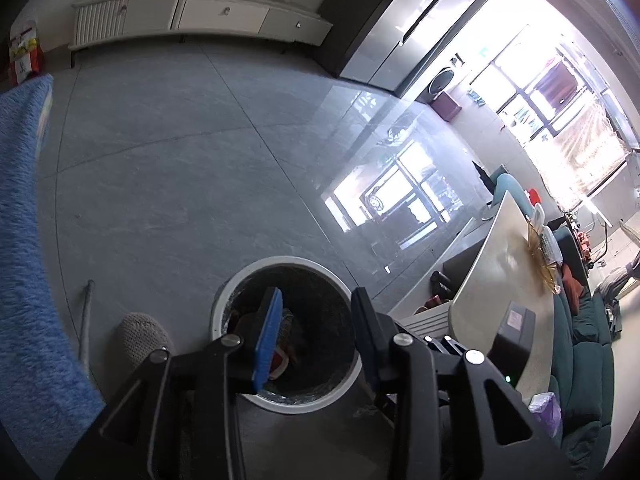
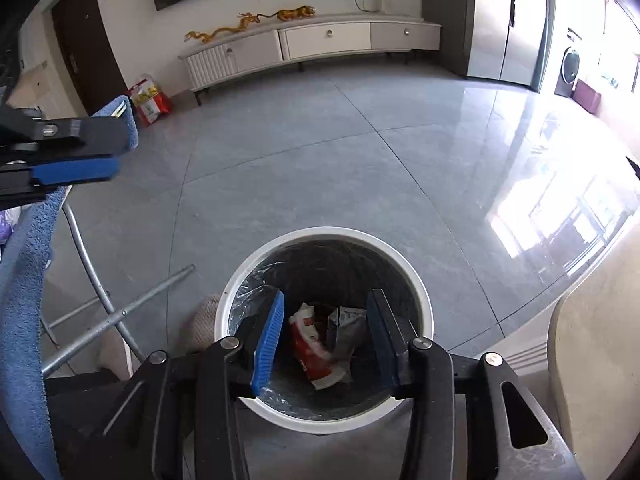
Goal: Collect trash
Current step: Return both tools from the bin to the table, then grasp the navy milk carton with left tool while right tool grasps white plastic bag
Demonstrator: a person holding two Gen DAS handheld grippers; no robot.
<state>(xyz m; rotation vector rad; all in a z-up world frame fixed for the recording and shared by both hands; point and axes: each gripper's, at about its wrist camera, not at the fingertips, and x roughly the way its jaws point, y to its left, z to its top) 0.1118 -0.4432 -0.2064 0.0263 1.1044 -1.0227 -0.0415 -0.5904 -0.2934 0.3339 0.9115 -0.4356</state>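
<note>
A white round trash bin [image 2: 420, 292] with a dark liner stands on the grey floor. It also shows in the left wrist view [image 1: 248, 270]. Inside it lie a red and white wrapper [image 2: 310, 344] and a grey crumpled wrapper [image 2: 346, 332]. My right gripper [image 2: 326, 320] is open and empty, right above the bin's mouth. My left gripper [image 1: 316, 316] is open and empty, also above the bin. It shows at the left edge of the right wrist view [image 2: 76, 152], higher than the right one.
A blue towel [image 2: 24, 280] hangs over a metal-framed rack [image 2: 116, 312] left of the bin. A beige table [image 1: 500, 280] stands to the right, with a black box [image 1: 516, 332] on it. A white TV cabinet [image 2: 320, 44] lines the far wall. A red bag [image 2: 150, 100] stands by the door.
</note>
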